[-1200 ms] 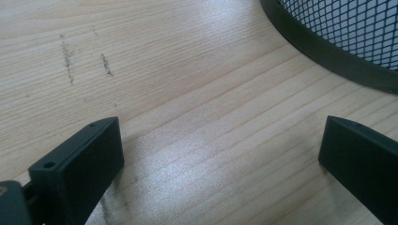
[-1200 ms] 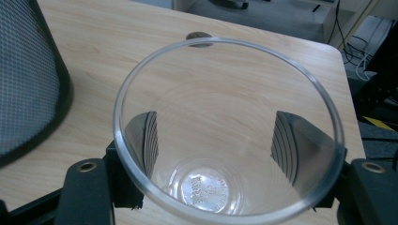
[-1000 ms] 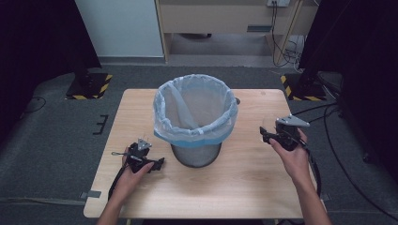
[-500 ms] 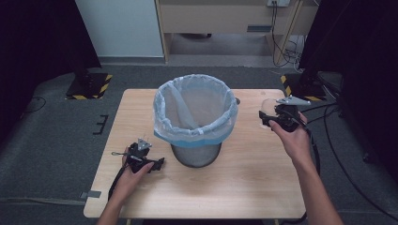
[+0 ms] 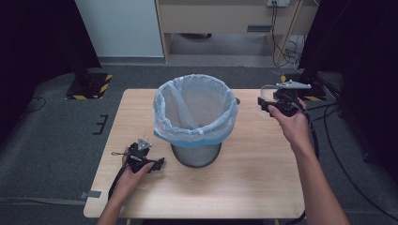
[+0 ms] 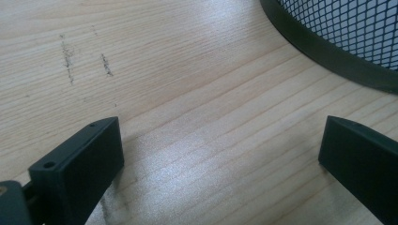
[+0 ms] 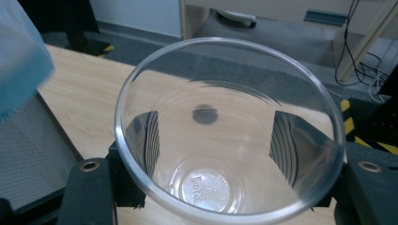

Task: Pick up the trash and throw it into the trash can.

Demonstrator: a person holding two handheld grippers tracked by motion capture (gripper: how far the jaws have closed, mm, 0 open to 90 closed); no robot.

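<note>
A clear plastic cup [image 7: 225, 136] sits pinched between the fingers [image 7: 89, 187] of the right gripper [image 5: 268, 104], one finger pressed against each side of its wall. In the right gripper view the cup's mouth faces the camera and its base is turned away, with the table and the floor showing through the clear plastic. In the high view the right hand [image 5: 293, 125] holds this gripper above the table [image 5: 263, 187] near its right edge, toward the far right corner, just beside the rim of the bin [image 5: 196, 154] and apart from it.

The bin is a dark mesh basket standing upright near the middle of the table, lined with a pale blue bag [image 5: 195, 112] whose top is folded over the rim. In the right gripper view the edge of the bag and the mesh wall show at the left.

The left gripper [image 5: 143, 159] lies low on the table near the near left corner, held by the left hand [image 5: 133, 171], just beside the base of the bin. In the left gripper view its fingers [image 6: 80, 164] are spread wide with nothing between them, bare wood under them, and the bin's dark bottom ring curves across the upper right.
</note>
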